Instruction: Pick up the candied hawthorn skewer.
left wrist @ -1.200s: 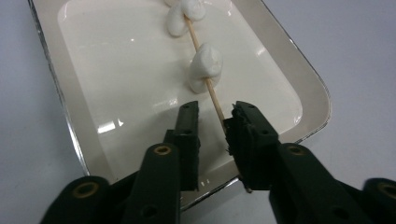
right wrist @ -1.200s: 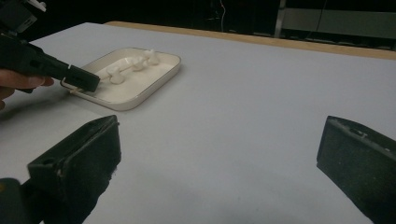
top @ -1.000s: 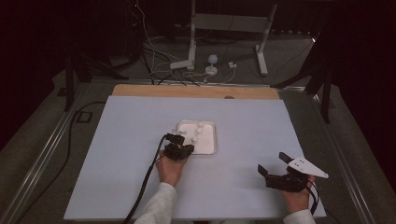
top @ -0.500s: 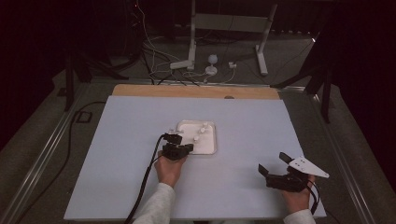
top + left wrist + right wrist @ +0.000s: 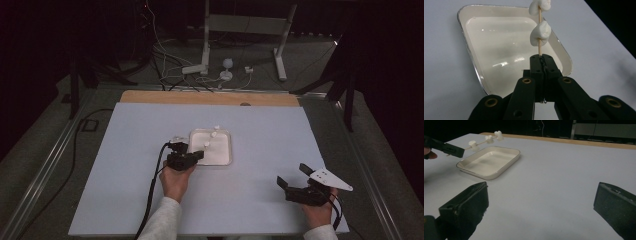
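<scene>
My left gripper [image 5: 199,155] is shut on the near end of a thin wooden skewer [image 5: 539,48] that carries three white marshmallows [image 5: 488,138]. The skewer points away from the hand and hangs in the air over a white rectangular tray [image 5: 225,159]. Two of the marshmallows [image 5: 540,33] sit just beyond the closed tips of the left gripper [image 5: 541,60], above the empty tray [image 5: 499,50]. My right gripper [image 5: 292,175] rests near the table's front right corner. Its jaws are wide open with nothing between them [image 5: 541,205], and it faces the tray [image 5: 512,151] and the left gripper [image 5: 456,151].
The tray stands near the middle of a pale blue table top [image 5: 280,130] with a wooden strip [image 5: 210,98] along its far edge. Behind the table are a white stand [image 5: 206,45] and loose cables on the floor. A black cable [image 5: 152,190] trails from the left gripper.
The left hand has lifted the skewer a little above the tray and drawn slightly back. The right hand has stayed where it was.
</scene>
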